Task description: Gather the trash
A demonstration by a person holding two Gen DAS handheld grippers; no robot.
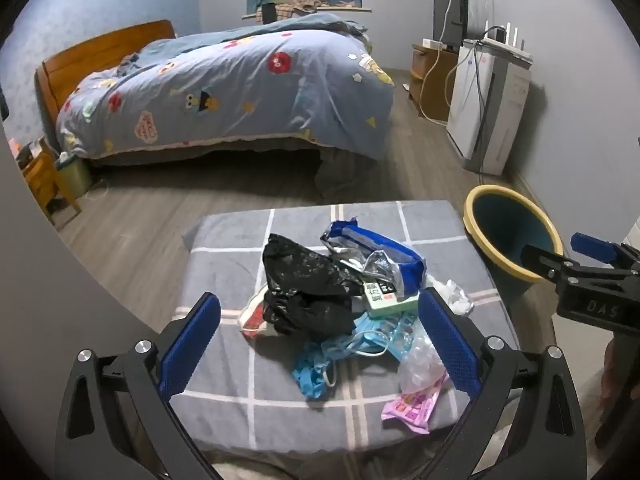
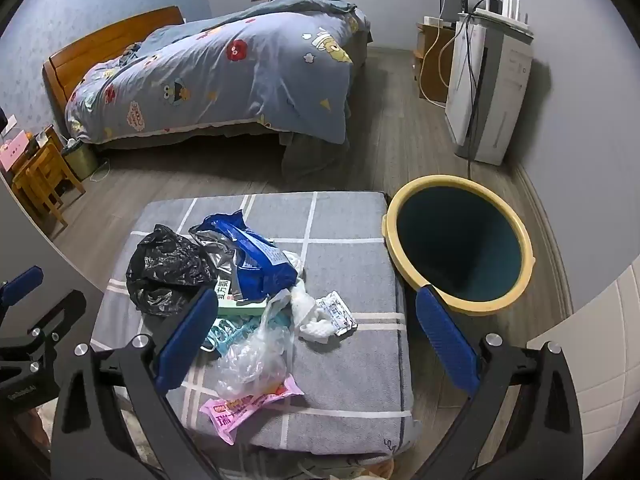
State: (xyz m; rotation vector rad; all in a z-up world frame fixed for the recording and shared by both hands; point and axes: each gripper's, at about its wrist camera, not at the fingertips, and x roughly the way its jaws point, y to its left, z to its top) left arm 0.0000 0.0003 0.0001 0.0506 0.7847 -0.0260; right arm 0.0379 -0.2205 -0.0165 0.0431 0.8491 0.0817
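A heap of trash lies on a grey checked cushion (image 1: 224,256) (image 2: 352,240): a black plastic bag (image 1: 308,288) (image 2: 168,268), a blue and silver foil packet (image 1: 376,252) (image 2: 256,256), a pale green box (image 1: 390,300) (image 2: 240,305), a light blue mask (image 1: 340,352), a clear plastic bag (image 1: 420,360) (image 2: 256,356), a pink wrapper (image 1: 412,404) (image 2: 244,404) and white crumpled paper (image 2: 320,316). My left gripper (image 1: 318,312) hangs open above the heap, touching nothing. My right gripper (image 2: 316,306) is open over the cushion's right part. A yellow-rimmed bin (image 1: 512,236) (image 2: 460,244) stands right of the cushion.
A bed with a blue patterned duvet (image 1: 240,92) (image 2: 224,76) fills the room behind. A white appliance (image 1: 488,108) (image 2: 488,92) with cables stands by the right wall. A wooden bedside table (image 1: 44,184) (image 2: 40,176) and a small green bin (image 2: 80,158) are at left. The right gripper (image 1: 558,258) shows at the left view's right edge.
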